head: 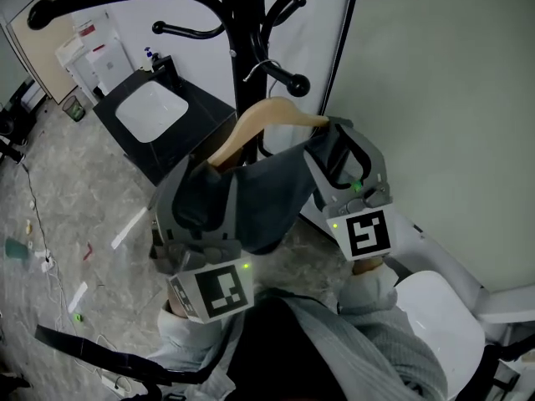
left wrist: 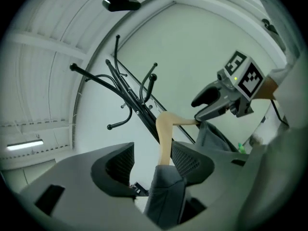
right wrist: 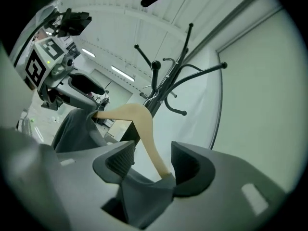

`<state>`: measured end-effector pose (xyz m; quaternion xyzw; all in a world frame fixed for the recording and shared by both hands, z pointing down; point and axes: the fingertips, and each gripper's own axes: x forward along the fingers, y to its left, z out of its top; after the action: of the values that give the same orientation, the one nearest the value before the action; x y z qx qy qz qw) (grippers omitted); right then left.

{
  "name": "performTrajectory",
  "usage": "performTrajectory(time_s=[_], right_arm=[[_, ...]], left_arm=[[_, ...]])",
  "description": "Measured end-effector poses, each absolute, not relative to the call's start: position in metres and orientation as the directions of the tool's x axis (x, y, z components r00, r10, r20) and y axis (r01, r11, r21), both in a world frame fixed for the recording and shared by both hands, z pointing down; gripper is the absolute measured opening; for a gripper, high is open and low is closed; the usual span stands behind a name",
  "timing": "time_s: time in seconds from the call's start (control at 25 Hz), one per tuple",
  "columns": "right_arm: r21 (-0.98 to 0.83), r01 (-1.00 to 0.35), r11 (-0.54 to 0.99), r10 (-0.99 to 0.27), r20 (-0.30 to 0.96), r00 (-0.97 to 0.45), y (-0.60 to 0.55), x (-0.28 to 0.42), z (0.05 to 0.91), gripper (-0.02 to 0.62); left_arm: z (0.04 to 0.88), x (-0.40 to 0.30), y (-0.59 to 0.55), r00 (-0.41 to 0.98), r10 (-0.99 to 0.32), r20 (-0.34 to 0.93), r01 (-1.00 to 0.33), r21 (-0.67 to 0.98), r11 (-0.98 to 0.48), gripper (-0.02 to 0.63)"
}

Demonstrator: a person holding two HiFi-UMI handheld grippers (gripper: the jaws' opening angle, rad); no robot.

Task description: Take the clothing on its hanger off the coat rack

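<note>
My left gripper (left wrist: 156, 155) and right gripper (right wrist: 153, 158) both gape, holding nothing; the hanger (head: 267, 115) with its clothing (head: 259, 195) lies crosswise, one end loose between each pair of jaws

Cool, even indoor light fills the room, bright without harsh glare. A ceiling strip light (left wrist: 24, 146) glows white at the left of the left gripper view. The pale wall (head: 435, 98) carries only faint, soft shadows. Both gripper views are round fisheye pictures with black corners, and the coat rack (left wrist: 130, 100) bows in them. The left tool (left wrist: 151, 165) and right tool (right wrist: 154, 162) look soft close to the lens. The floor (head: 75, 190) is slightly blurred. A small green lamp (head: 247, 266) shines.
</note>
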<state>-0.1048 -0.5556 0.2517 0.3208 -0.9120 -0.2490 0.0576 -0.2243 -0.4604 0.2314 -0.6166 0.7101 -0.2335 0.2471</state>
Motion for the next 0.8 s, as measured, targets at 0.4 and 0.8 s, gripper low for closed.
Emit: performTrajectory(time_s=[0.4, 0.8], right_arm=[[0.644, -0.417, 0.641, -0.592, 0.07, -0.803, -0.589, -0.15, 0.265, 0.234], [0.764, -0.414, 0.495, -0.666, 0.027, -0.746, -0.599, -0.156, 0.263, 0.107]], left_arm=[[0.253, -0.233, -0.501, -0.199, -0.98, 0.014, -0.641, -0.758, 0.119, 0.245], [0.26, -0.239, -0.513, -0.226, -0.971, 0.078, -0.643, -0.76, 0.088, 0.133]])
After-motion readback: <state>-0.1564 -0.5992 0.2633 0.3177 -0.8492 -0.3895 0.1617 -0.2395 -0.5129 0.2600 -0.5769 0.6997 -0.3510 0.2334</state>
